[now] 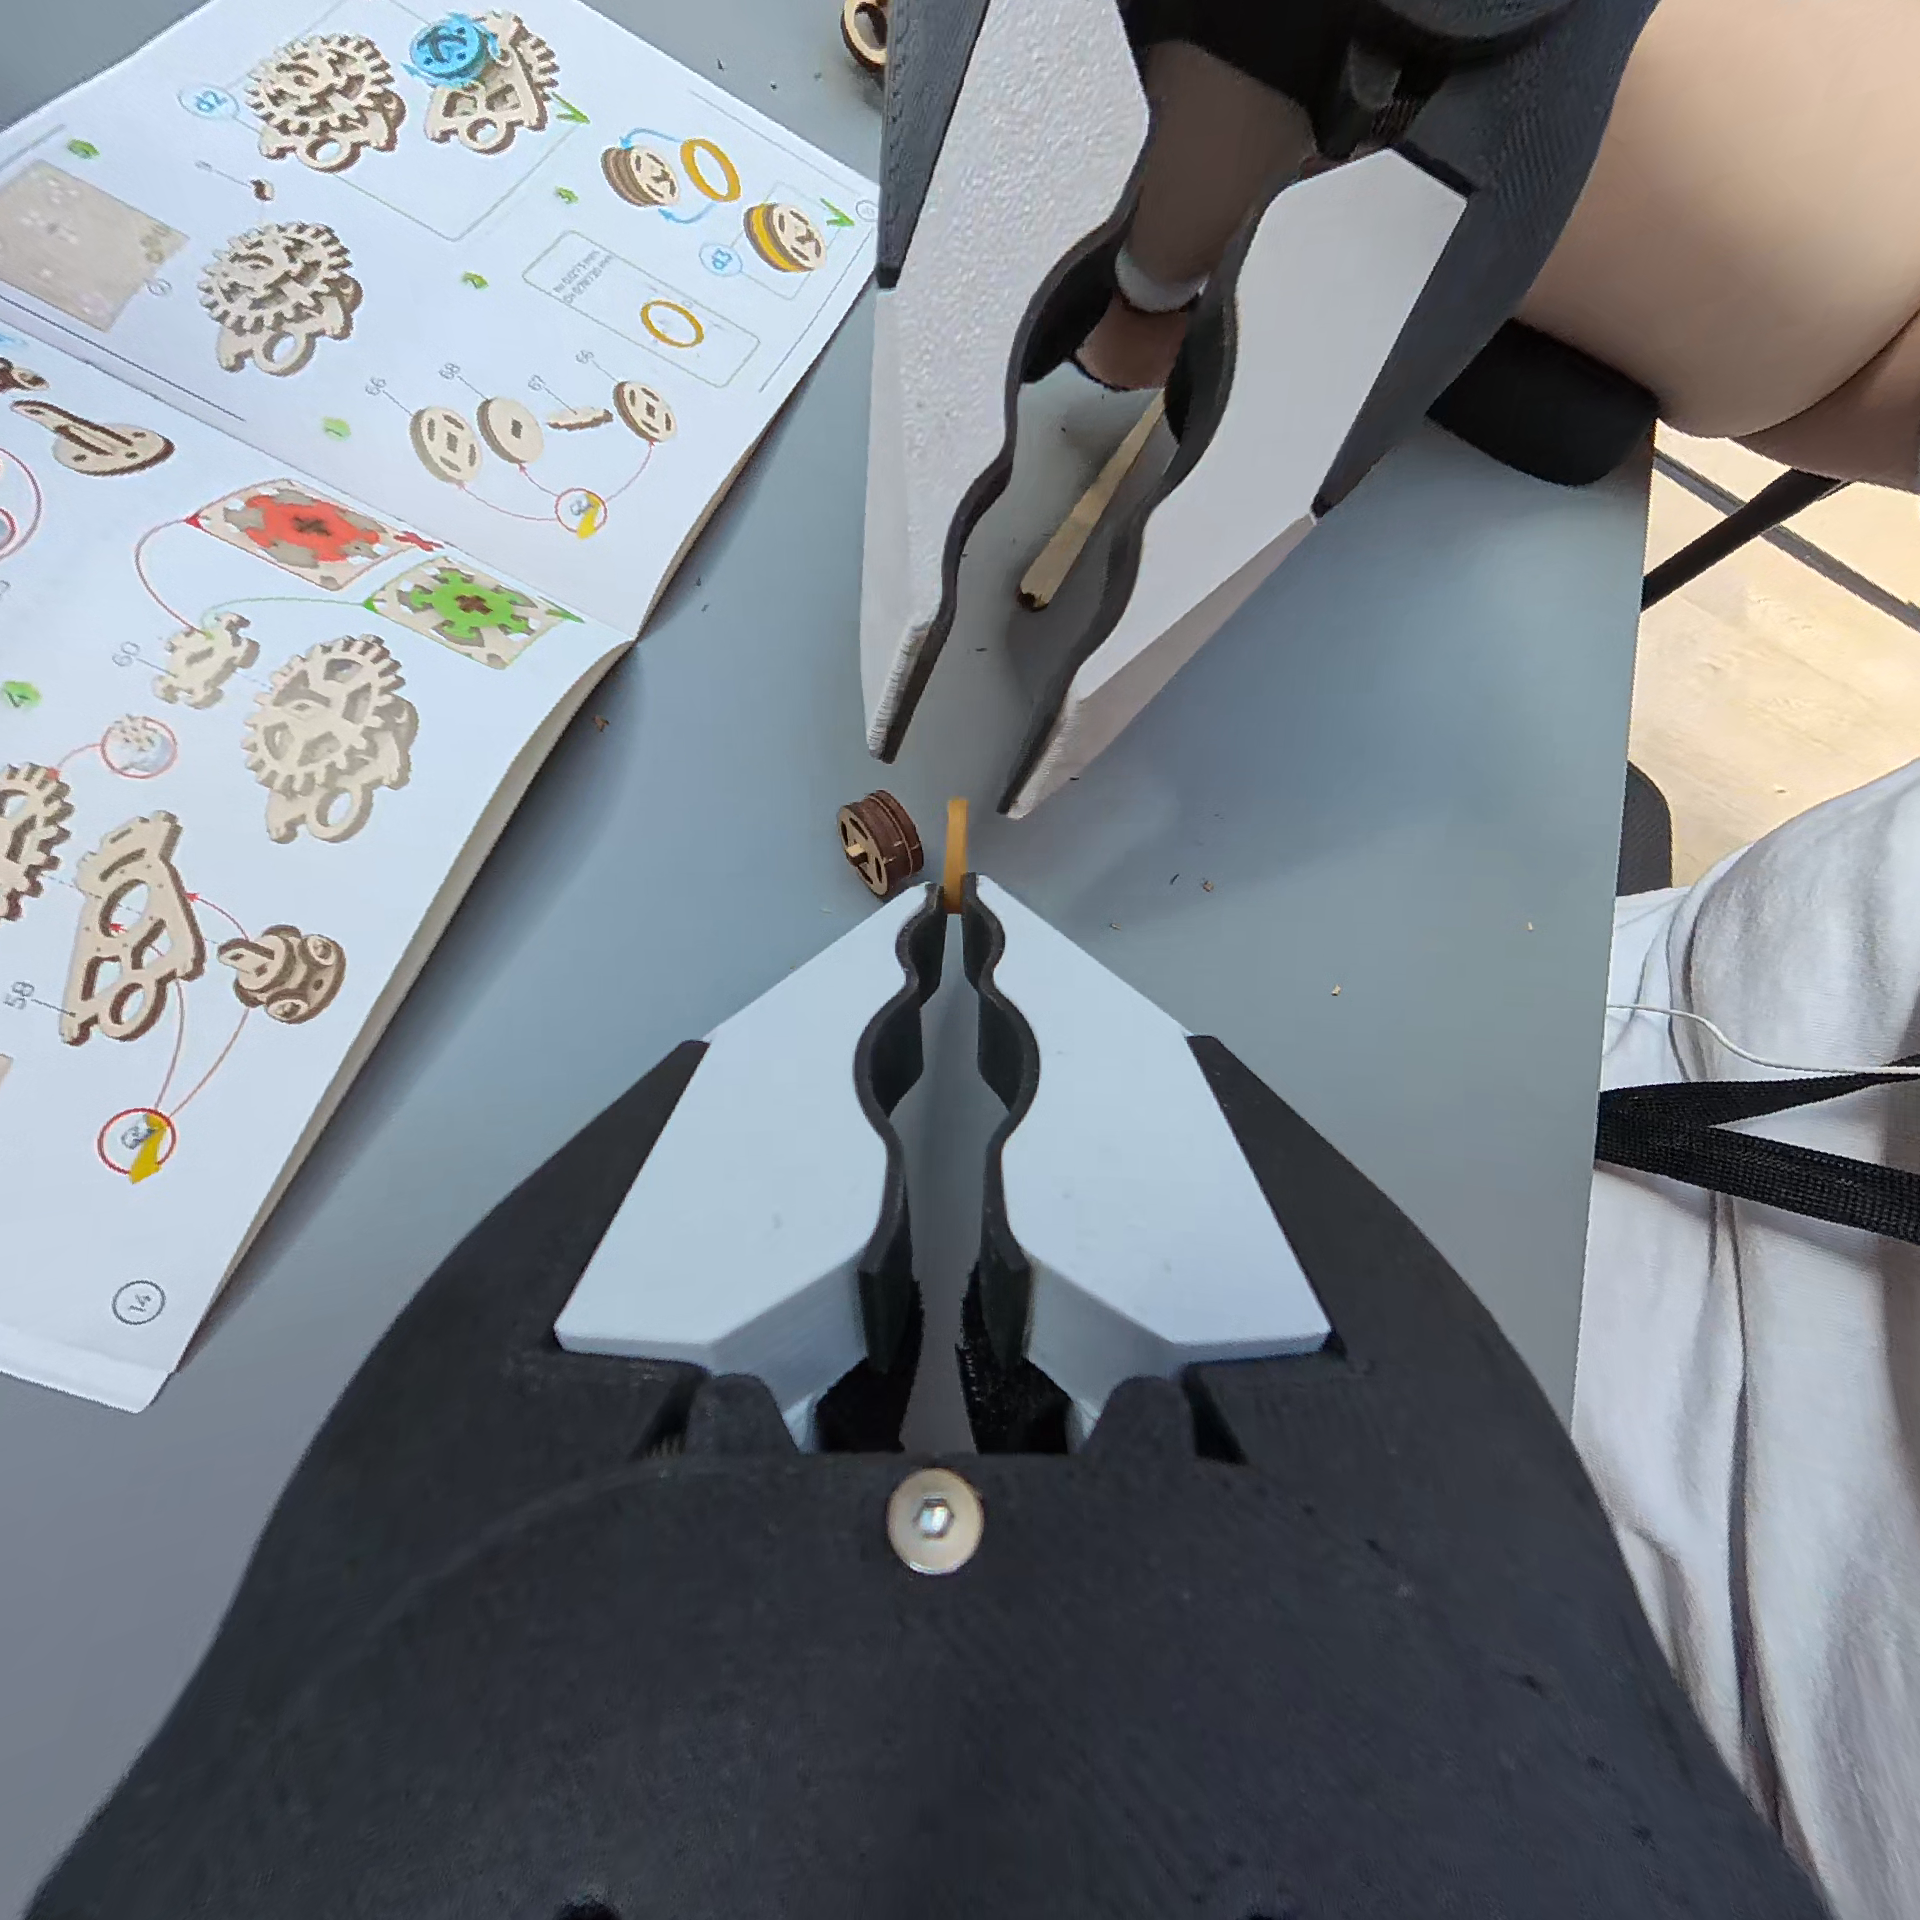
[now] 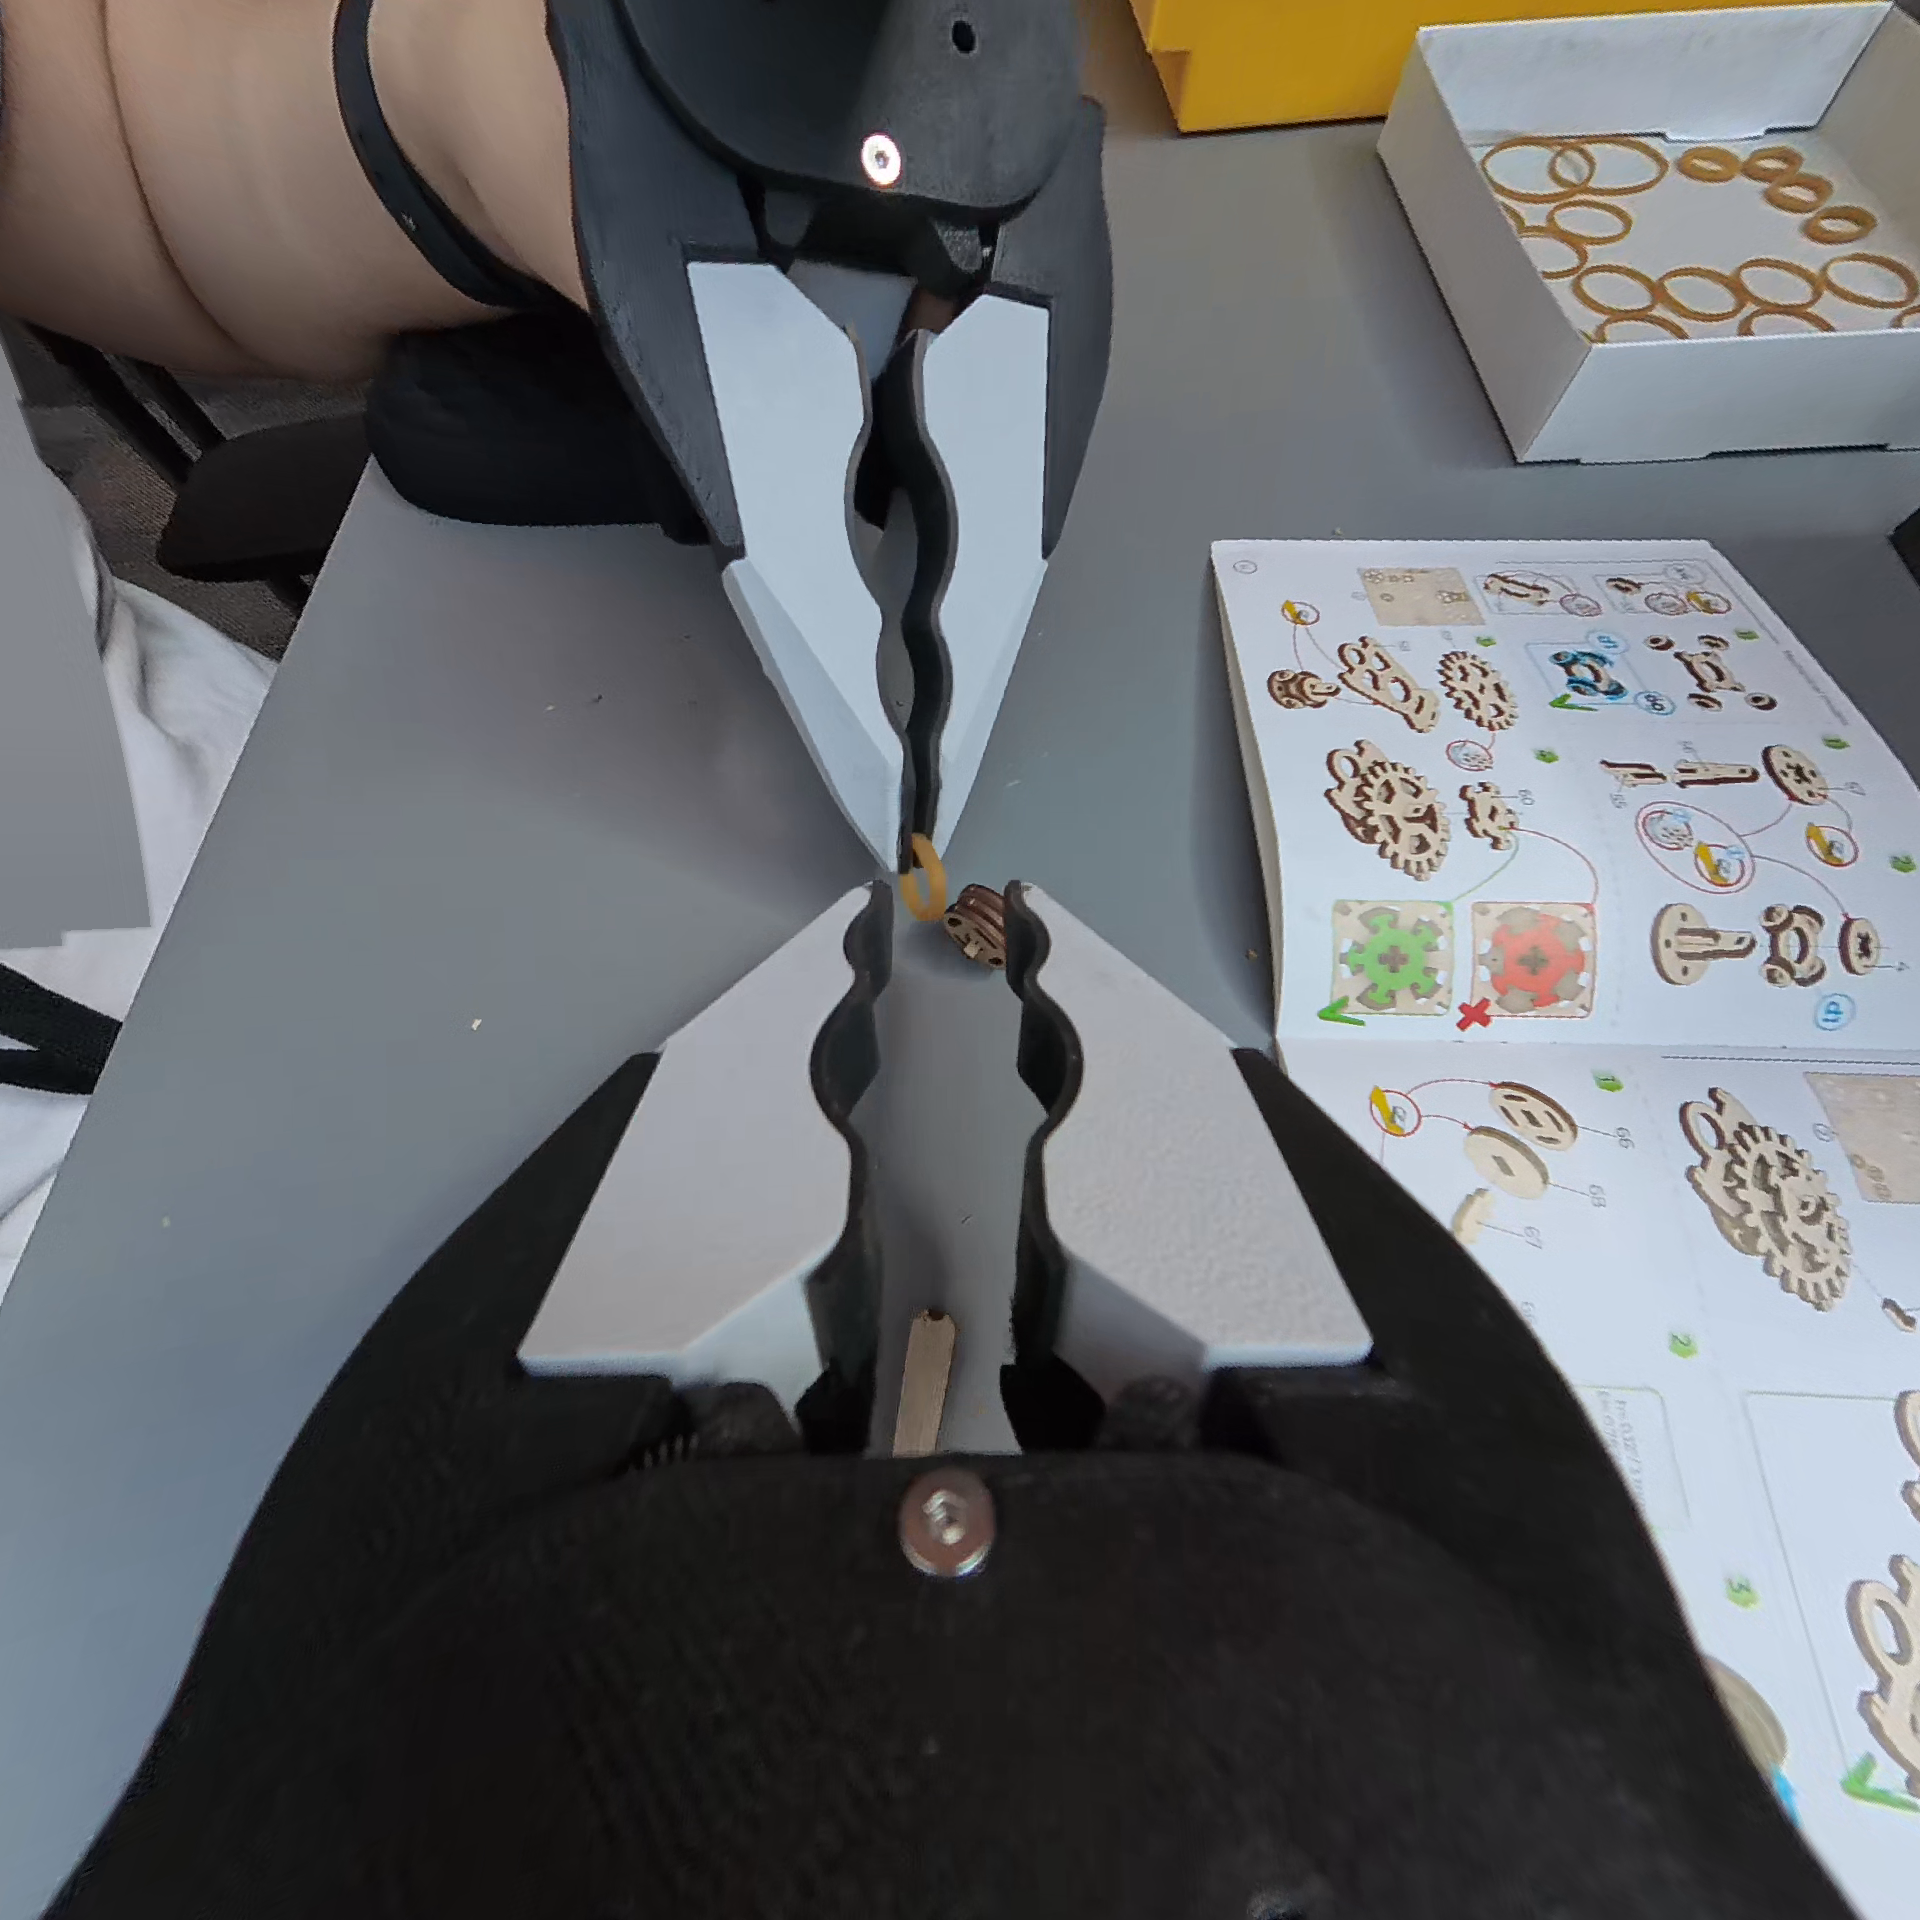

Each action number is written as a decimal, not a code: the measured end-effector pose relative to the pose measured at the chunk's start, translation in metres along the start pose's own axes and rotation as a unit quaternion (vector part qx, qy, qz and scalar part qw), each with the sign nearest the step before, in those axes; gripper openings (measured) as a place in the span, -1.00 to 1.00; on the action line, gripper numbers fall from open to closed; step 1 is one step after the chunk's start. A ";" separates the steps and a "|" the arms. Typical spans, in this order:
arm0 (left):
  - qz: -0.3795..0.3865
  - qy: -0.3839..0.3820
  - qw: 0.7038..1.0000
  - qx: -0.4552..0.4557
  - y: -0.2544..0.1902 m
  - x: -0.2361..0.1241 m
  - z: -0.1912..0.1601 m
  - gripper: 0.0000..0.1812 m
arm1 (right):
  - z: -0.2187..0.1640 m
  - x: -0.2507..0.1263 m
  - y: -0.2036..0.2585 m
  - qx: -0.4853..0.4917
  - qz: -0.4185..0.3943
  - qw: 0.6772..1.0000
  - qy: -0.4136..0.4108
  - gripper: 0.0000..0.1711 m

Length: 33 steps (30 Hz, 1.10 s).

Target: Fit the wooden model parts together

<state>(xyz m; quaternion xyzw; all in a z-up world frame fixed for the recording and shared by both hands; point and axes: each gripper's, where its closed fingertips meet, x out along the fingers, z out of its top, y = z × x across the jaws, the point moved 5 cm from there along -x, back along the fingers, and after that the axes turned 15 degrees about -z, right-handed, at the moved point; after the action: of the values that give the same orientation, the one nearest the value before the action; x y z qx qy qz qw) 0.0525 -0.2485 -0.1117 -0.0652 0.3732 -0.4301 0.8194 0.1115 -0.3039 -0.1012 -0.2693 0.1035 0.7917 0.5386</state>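
My left gripper [image 1: 951, 891] is shut on a small yellow rubber band [image 1: 954, 847], which sticks out past its tips. A small dark wooden spool [image 1: 881, 844] lies on the grey table just left of the band. My right gripper [image 1: 951, 777] comes in from the far side, open and empty, tips close above both. In the right wrist view my right gripper [image 2: 948, 899] is open, with the spool [image 2: 977, 923] just inside its right fingertip. The band [image 2: 923, 883] hangs from the shut left gripper [image 2: 914, 831], beside the spool.
An open instruction booklet [image 1: 312, 520] lies left of the work spot; it is on the right in the right wrist view [image 2: 1558, 831]. A wooden stick [image 2: 925, 1382] lies under my right gripper. A white box of rubber bands [image 2: 1662, 343] and a yellow box [image 2: 1247, 62] stand behind. The table edge [image 1: 1621, 831] is near. Less than 4 cm separates the two grippers' tips.
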 end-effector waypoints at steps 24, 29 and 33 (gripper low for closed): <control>-0.012 -0.055 0.997 -0.052 0.004 0.002 0.006 -0.99 | -0.001 0.001 0.000 0.056 -0.033 0.997 0.035 -0.87; -0.011 -0.057 0.997 -0.054 0.004 0.002 0.006 -0.99 | -0.003 0.004 -0.003 0.019 -0.070 0.996 0.042 -0.92; -0.016 -0.058 0.997 -0.052 0.003 0.002 0.006 -0.99 | -0.003 0.002 -0.002 0.024 -0.066 0.997 0.041 -0.99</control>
<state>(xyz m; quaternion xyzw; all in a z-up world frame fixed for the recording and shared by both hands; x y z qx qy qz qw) 0.0592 -0.2492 -0.1099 -0.1383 0.3453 -0.4190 0.8283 0.1135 -0.3023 -0.1045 -0.2949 0.1264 0.7402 0.5909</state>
